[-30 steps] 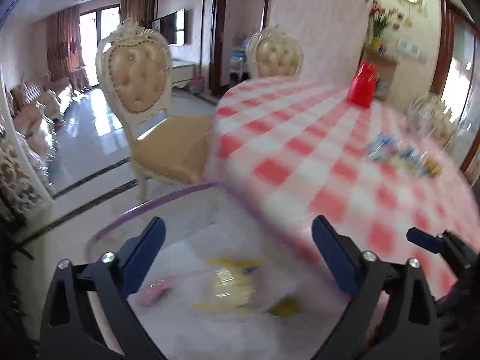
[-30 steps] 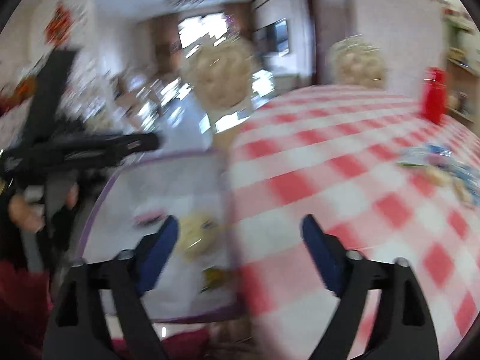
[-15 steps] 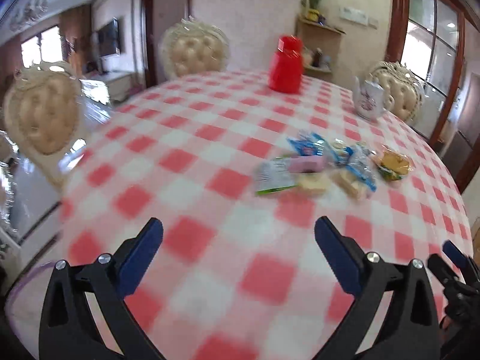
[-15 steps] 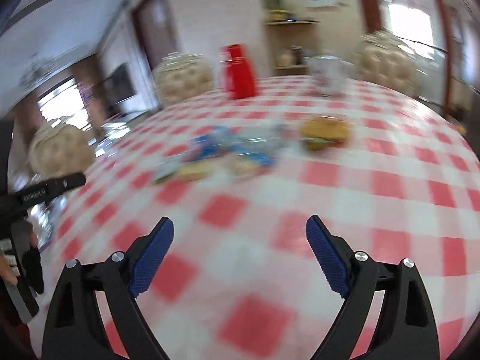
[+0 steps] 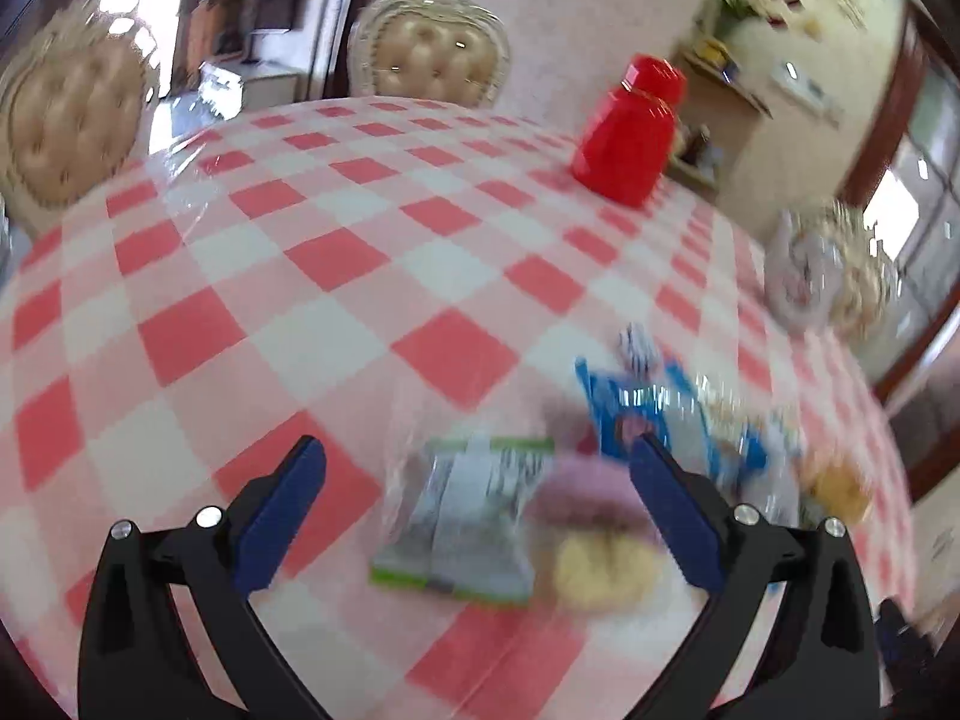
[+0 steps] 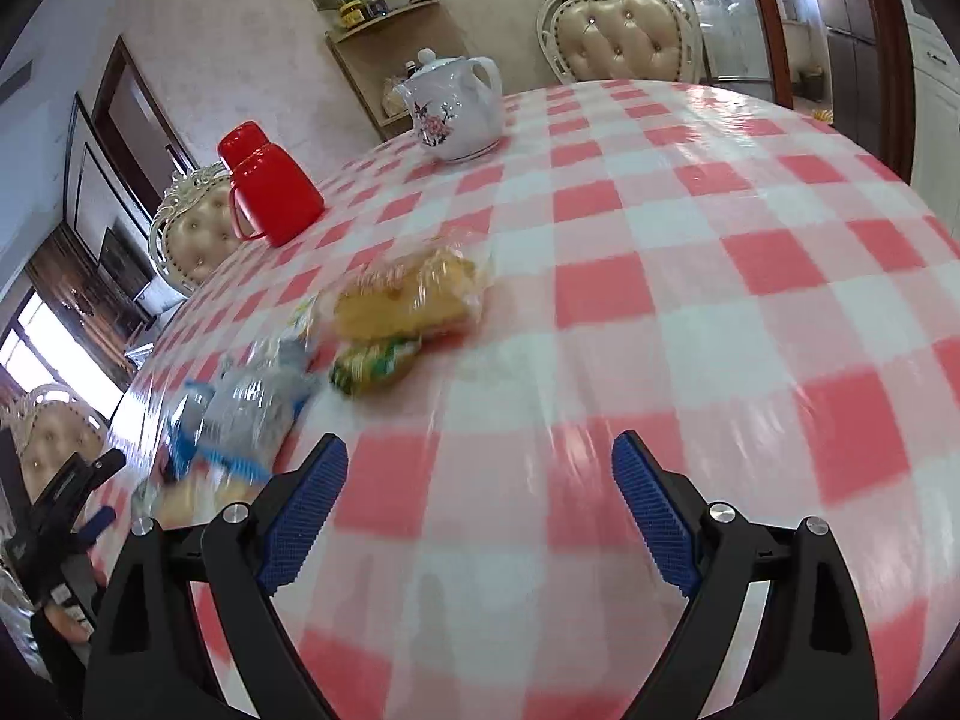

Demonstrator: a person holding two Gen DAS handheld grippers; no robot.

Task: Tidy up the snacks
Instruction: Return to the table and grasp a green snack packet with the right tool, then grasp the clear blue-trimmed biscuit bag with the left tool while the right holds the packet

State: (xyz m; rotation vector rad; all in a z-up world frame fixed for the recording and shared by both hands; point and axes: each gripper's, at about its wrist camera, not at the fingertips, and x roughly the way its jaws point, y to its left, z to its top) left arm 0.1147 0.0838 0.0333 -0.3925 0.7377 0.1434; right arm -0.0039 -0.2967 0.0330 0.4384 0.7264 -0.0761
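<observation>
Right now the left tool (image 5: 474, 483) is hanging low over the checked counter (image 5: 312, 252), its blue pads spread wide apart and gripping nothing. Just ahead of it a green-edged packet (image 5: 462, 528) is lying flat, with a pink wrapper (image 5: 585, 495) and a pale biscuit (image 5: 600, 567) touching its right side and a blue packet (image 5: 630, 414) just behind. The right tool (image 6: 480, 504) is also gaping and holding nothing, over bare cloth, with a bagged bun (image 6: 408, 300) and a clear bag (image 6: 258, 402) lying ahead to its left. A red jug (image 6: 270, 192) and a white teapot (image 6: 456, 108) are standing farther back. Judging by this, every snack in view is still sitting loose in one heap, so the sorting looks barely begun; no tray or box is showing.
</observation>
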